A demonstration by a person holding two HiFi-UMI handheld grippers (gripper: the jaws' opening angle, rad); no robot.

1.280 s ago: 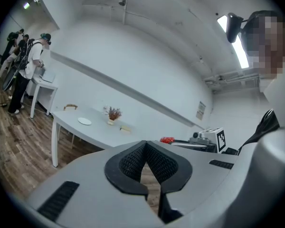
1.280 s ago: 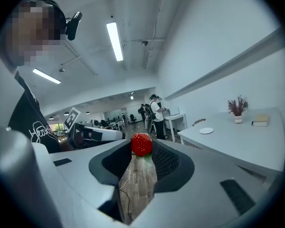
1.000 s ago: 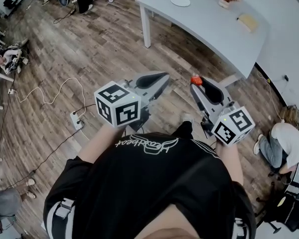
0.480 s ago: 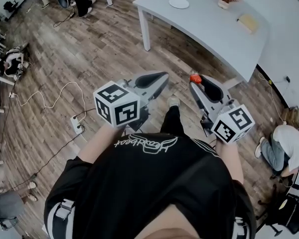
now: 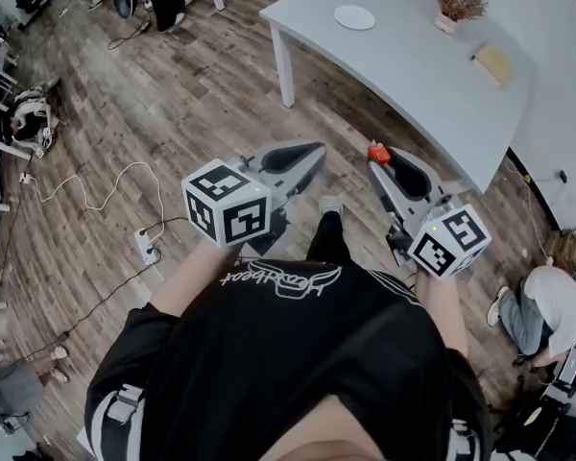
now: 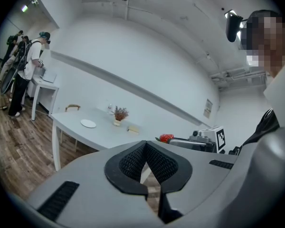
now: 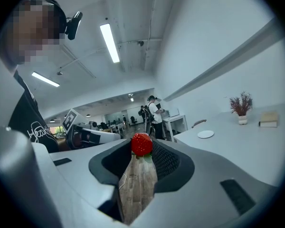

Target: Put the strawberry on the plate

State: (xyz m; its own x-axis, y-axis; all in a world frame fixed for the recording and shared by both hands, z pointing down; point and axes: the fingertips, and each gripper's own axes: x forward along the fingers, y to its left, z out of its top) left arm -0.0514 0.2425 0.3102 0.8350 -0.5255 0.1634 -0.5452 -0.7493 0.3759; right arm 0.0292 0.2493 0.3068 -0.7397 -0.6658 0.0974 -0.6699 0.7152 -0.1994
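At the very tips of the right claw (image 7: 141, 150) sits the strawberry (image 7: 141, 144), clenched between the two ribbed pads with its green leaves turned back toward the handle and most of the red body standing proud of the jaws. The hold looks shallow, so I judge the carry to be the delicate part: the squeeze should be neither firmer, which could bruise the fruit, nor looser, which could let it drop to the wooden floor (image 5: 173, 94) below. The left claw (image 6: 145, 144) rides beside the right one, its jaws drawn together on nothing, with no job here beyond keeping clear. The plate (image 5: 354, 16) lies well ahead of both claws, a little right of the right claw's line, near the far end of the pale tabletop (image 5: 413, 75); a potted plant (image 5: 457, 3) and a tan block (image 5: 494, 62) stand further right, well apart from it. The step in hand is the approach, and the plate is bare. A good way would be to walk up to the tabletop, bring the right claw over the plate's middle, lower until the fruit just touches the white surface, and only then ease the jaws apart, drawing straight back so the pads do not drag it off the rim
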